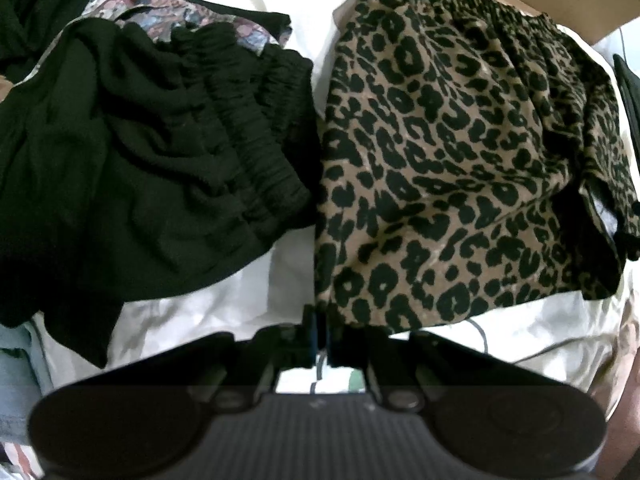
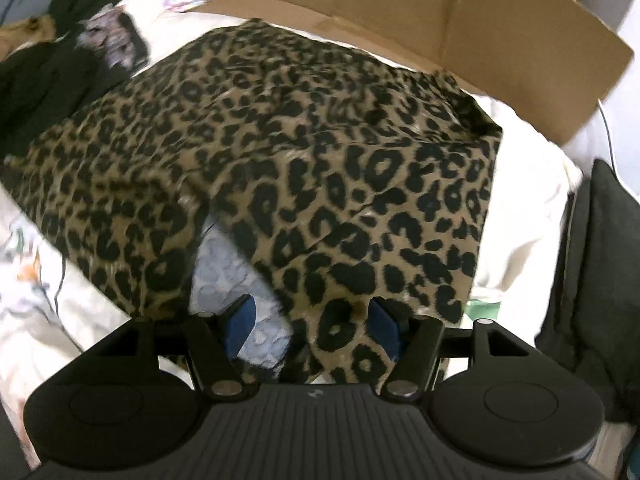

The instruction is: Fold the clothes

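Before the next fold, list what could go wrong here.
The right gripper is open around the leopard-print garment's hem, so that edge may slip out. The left gripper looks shut on only the garment's corner, a thin hold that could pull free. The black clothes pile lies alongside and might get dragged.

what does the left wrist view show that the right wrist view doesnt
Only the left wrist view: the leopard skirt's gathered waistband, and the left claw shut at its hem corner.

Only the right wrist view: the right claw open around the hem, pale blue lining exposed, a dark cushion.

Both: the leopard skirt, black clothes pile, cardboard box, white bedding.
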`<act>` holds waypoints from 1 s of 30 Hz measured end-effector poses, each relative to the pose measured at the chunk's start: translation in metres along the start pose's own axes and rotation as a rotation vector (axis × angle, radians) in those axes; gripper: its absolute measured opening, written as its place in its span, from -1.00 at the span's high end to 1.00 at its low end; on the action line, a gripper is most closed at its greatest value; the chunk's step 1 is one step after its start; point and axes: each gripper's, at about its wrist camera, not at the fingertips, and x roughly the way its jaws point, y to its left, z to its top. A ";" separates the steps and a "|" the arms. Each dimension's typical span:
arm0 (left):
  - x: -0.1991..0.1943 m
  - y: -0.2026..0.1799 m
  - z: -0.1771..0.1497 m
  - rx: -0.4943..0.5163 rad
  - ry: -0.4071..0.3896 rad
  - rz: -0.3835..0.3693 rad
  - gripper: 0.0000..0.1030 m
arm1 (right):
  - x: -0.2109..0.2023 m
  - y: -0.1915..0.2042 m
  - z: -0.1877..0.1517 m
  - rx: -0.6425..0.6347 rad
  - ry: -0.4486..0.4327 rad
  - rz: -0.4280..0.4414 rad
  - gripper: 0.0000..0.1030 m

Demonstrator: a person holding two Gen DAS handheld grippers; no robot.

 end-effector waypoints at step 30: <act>-0.021 0.018 -0.005 -0.015 0.001 -0.037 0.91 | -0.058 -0.071 -0.081 0.369 -0.401 -0.191 1.00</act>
